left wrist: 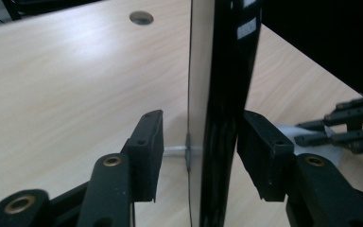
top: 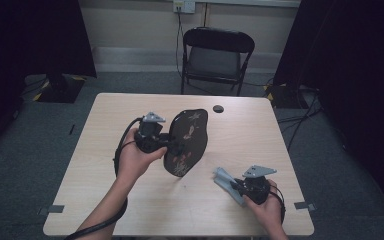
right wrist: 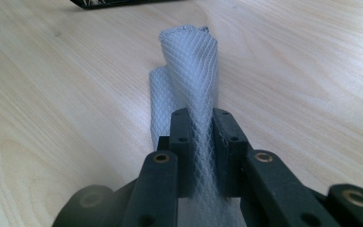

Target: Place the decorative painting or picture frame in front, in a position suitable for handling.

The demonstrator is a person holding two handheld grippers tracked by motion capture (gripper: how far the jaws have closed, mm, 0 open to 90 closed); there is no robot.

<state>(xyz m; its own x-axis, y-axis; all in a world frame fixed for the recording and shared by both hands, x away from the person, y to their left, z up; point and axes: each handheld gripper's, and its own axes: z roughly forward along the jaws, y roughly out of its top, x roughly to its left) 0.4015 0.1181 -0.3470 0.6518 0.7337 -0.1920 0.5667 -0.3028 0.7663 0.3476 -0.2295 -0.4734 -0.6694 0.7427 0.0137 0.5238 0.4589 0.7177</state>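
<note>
Black lacquered tray (top: pixel 187 142), stiff, glossy, slippery; stood on edge mid-worktop (top: pixel 105 150).
Left tongs (left wrist: pixel 198 153) gaped astride its rim, pads clear. Right tongs (right wrist: pixel 203 151) pinched soft grey cloth (right wrist: pixel 189 61); grip tray's rim.

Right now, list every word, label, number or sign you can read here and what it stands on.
No text is readable.
Black tray: two small white stickers on its edge near the top, too blurred to read.
Tray face: painted flowers, no lettering.
Grey cloth: mesh weave, no print.
</note>
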